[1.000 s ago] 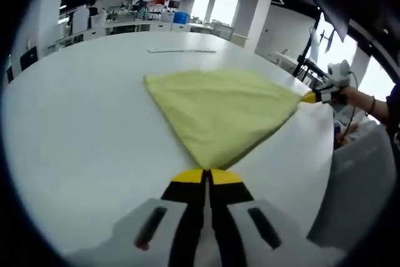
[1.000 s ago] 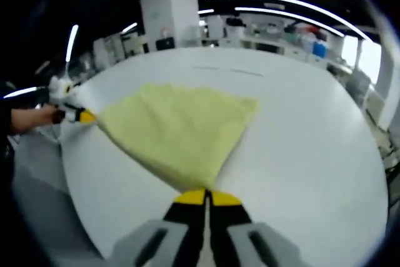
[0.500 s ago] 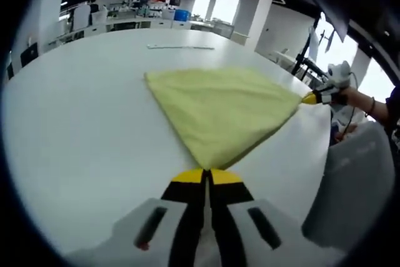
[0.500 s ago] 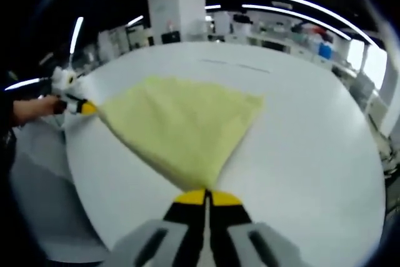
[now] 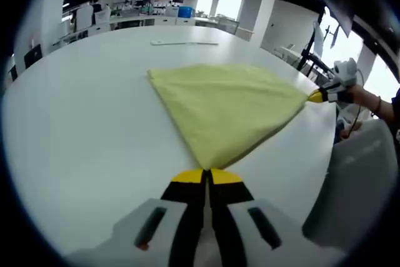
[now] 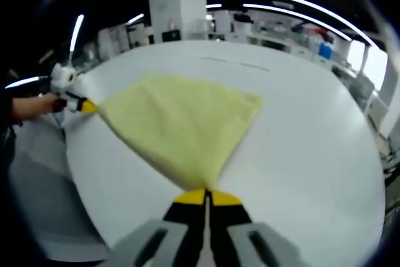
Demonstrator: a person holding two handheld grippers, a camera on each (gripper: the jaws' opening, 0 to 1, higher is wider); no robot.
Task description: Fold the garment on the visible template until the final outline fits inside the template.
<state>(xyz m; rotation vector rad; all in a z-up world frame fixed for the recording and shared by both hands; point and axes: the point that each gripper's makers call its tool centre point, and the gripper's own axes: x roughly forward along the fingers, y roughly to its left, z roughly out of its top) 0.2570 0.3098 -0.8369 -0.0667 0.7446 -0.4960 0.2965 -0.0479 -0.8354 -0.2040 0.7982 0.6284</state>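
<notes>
Left gripper view: we had the left tongs (image 5: 207, 176) closed on the near corner of the yellow garment (image 5: 228, 104), at the bottom centre of the frame. The cloth fanned up and away from them across the white desk (image 5: 81, 129), reaching mid-frame. At the right edge, the right tongs (image 5: 314, 96) pinched the garment's far right corner, a hand (image 5: 365, 101) behind them. We judged the main risk to be a corner slipping out if we pulled the cloth taut between the two grips, leaving a crooked fold. That right corner also lay close to the desk's edge, so slack could drag the cloth over it. We could not make out any template outline on the desk here, apart from a thin pale strip (image 5: 184, 43) in the upper middle.

Right gripper view: the right tongs (image 6: 205, 197) were clamped on a corner at the bottom centre, with the garment (image 6: 181, 123) spreading up and left. At the left edge, the left tongs (image 6: 86, 107) gripped the opposite corner. Uneven lifting from here would, we thought, skew the fold line.
</notes>
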